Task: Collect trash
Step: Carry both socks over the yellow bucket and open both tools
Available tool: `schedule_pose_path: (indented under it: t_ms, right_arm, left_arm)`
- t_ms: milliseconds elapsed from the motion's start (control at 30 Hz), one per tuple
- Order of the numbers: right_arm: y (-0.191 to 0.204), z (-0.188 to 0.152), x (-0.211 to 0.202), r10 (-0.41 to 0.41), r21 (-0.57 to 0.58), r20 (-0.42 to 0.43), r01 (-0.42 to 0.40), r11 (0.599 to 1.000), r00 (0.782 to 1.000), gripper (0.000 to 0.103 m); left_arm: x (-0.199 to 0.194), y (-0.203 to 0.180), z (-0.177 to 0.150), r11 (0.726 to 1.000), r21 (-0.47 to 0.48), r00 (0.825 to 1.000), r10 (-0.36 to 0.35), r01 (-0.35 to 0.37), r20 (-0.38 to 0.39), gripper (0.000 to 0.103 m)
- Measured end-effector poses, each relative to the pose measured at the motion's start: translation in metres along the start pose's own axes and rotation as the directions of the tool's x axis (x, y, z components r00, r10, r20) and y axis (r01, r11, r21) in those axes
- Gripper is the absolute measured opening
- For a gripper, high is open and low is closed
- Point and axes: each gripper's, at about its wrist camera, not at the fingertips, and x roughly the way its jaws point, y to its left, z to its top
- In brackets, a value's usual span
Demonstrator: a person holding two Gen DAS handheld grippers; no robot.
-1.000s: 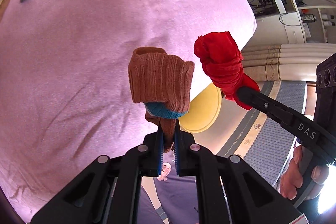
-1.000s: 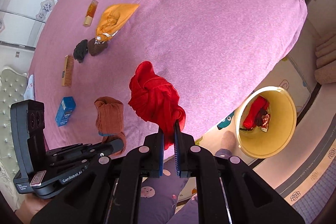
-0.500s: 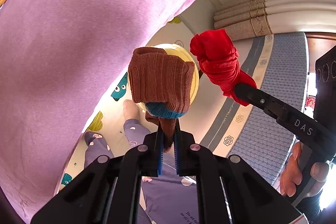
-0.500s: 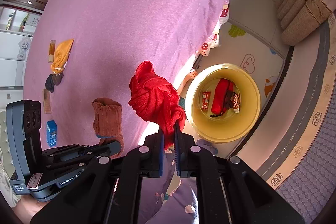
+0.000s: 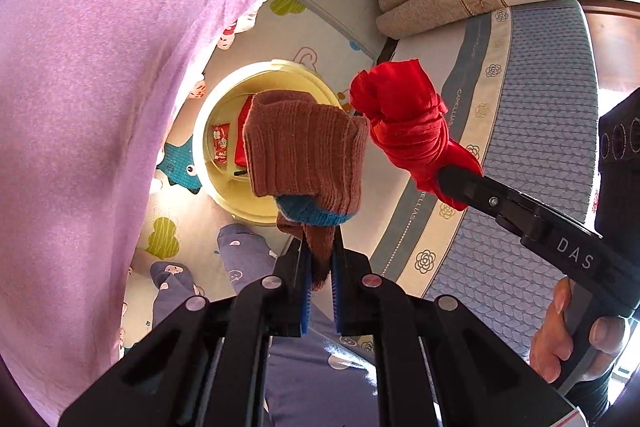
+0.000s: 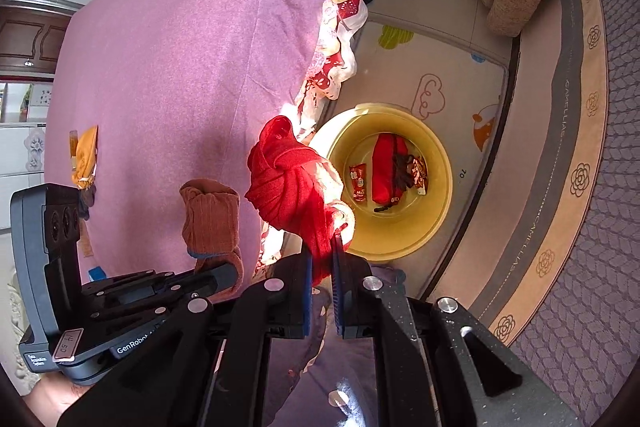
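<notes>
The left claw (image 5: 318, 269) gripped a brown sock (image 5: 304, 151). The right claw (image 6: 322, 267), jaws opening, pinched red cloth (image 6: 292, 183). Only the right view showed the whole bin (image 6: 440, 163).

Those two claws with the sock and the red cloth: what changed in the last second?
Both claws swung off the pink bed to above the yellow bin. The left claw still pinches the brown sock; the right claw's jaws are opening, red cloth between them.

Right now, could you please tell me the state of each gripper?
Left gripper: shut on the brown sock.
Right gripper: jaws opening, red cloth bundle between them, pads touching it.
</notes>
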Motion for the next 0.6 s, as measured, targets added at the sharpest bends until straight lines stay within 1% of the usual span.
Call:
schedule_pose_path:
  t_ms: [67,100,133,233,333,467,600]
  right_arm:
    - [-0.009,0.002,-0.001,0.006,0.025,0.004,-0.006,1.0,1.0,0.02]
    - [-0.013,0.002,-0.001,0.009,0.035,-0.003,-0.009,0.999,1.0,0.029]
    - [-0.016,0.002,0.0,0.007,0.041,-0.007,-0.007,0.999,1.0,0.029]
    - [-0.022,0.002,0.0,-0.002,0.047,-0.008,0.003,0.999,1.0,0.029]
    - [-0.024,0.001,-0.001,-0.005,0.051,-0.013,0.006,0.999,1.0,0.029]
    - [-0.018,0.002,-0.001,-0.004,0.035,-0.015,0.005,0.999,1.0,0.029]
    - [-0.003,0.003,0.001,-0.008,0.005,-0.016,0.008,1.0,1.0,0.029]
  left_arm:
    - [0.006,-0.005,0.003,1.0,0.004,1.0,0.013,-0.013,-0.013,0.027]
    - [0.007,-0.005,0.003,1.0,0.005,0.999,0.027,-0.027,-0.018,0.051]
    - [0.008,-0.006,0.002,0.999,0.005,0.999,0.039,-0.039,-0.017,0.06]
    - [0.013,-0.006,0.001,0.999,0.007,0.998,0.052,-0.052,-0.036,0.062]
    - [0.013,-0.004,-0.002,0.998,-0.002,0.997,0.064,-0.064,-0.037,0.063]
    - [0.009,-0.001,-0.005,0.998,-0.021,0.998,0.057,-0.058,-0.026,0.064]
    - [0.0,0.002,-0.008,0.998,-0.025,0.998,0.056,-0.056,0.001,0.064]
